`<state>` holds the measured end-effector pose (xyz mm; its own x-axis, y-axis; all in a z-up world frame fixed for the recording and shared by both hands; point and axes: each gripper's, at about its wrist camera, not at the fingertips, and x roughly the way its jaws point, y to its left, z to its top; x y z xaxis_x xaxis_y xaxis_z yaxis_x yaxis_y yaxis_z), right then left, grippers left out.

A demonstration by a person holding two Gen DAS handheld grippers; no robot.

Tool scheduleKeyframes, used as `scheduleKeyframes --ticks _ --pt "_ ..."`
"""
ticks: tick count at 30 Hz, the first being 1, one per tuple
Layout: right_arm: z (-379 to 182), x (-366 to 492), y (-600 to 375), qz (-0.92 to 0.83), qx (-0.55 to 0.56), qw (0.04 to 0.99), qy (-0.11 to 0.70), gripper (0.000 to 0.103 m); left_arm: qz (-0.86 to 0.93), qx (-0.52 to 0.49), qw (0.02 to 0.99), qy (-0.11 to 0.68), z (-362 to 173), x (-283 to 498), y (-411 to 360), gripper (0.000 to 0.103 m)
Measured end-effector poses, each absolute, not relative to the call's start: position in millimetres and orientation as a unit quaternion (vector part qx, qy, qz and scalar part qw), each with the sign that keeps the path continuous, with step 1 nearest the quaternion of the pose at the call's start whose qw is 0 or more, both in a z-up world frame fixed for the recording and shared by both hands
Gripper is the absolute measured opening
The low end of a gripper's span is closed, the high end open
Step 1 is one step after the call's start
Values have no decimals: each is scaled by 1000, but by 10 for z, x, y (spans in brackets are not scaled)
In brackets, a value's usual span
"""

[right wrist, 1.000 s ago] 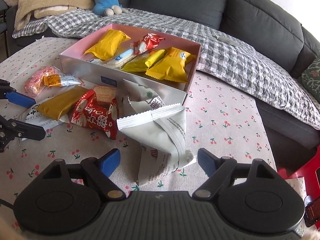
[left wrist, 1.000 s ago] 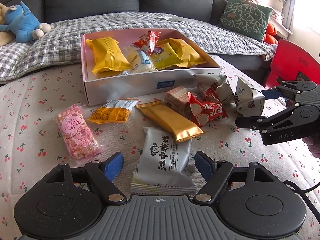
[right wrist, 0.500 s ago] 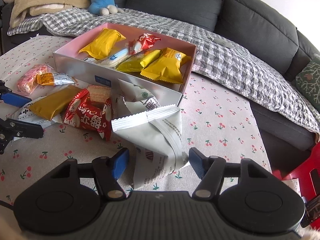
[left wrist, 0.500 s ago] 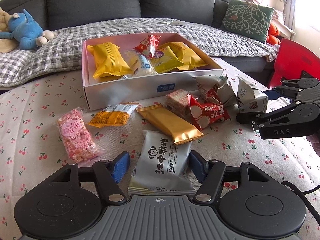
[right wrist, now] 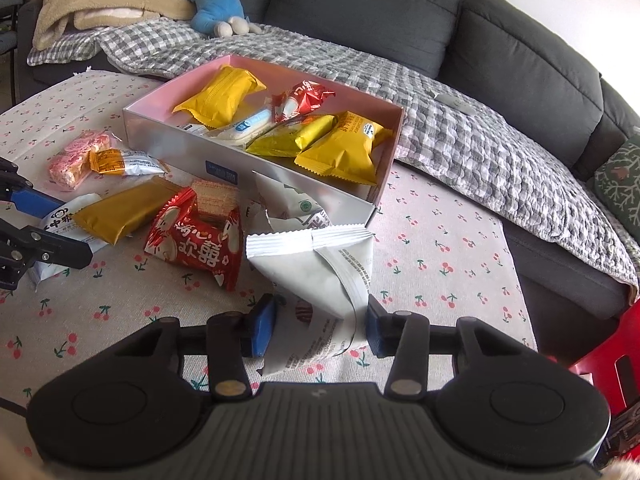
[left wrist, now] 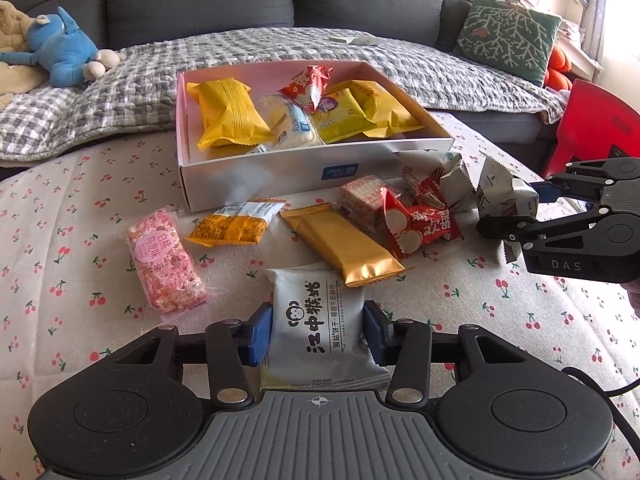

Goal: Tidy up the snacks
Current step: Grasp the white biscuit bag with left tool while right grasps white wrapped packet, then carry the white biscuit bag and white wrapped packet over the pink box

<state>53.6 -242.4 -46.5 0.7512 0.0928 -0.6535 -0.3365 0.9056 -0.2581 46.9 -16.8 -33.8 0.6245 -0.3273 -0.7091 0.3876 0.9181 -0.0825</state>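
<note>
— Why both grippers low over the cloth at once?
— Clearing two loose snacks together, by the look of it. Left gripper (left wrist: 318,334) closing on the grey monkey packet (left wrist: 318,320), blue pads already against both long edges, packet flat on the cherry-print tablecloth (left wrist: 60,216) at six o'clock from the box (left wrist: 256,180)

— And the right?
— Right gripper (right wrist: 316,326) also closing, jaws narrowing on the white folded pouch (right wrist: 320,268); far pad touching the flap, near pad just beside the paper, so not yet a firm pinch. Pouch at four o'clock from the box

— Why gripped across the narrow sides?
— Probably to lift flat and drop lengthwise beside the yellow packs (left wrist: 228,114) already inside

— Left over?
— Red packet (left wrist: 416,224), gold bar (left wrist: 344,244), pink bar (left wrist: 162,260)
</note>
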Motion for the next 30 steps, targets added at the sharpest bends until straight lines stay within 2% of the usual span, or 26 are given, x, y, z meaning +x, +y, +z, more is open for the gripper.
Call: scheduleKeyframes --ticks 1,3,13,30 --pt "-459 533 -2419 119 -182 917 333 35 -197 39 899 388 -328 463 -176 45" --pt "-435 527 -2412 121 -179 917 334 33 -196 38 897 394 -315 456 -179 45" --pt "-366 546 -2421 120 -153 918 347 27 -180 19 888 422 -212 383 -123 44" --pt "-7 621 -2515 137 -57 933 328 27 -163 -23 908 385 257 461 11 44"
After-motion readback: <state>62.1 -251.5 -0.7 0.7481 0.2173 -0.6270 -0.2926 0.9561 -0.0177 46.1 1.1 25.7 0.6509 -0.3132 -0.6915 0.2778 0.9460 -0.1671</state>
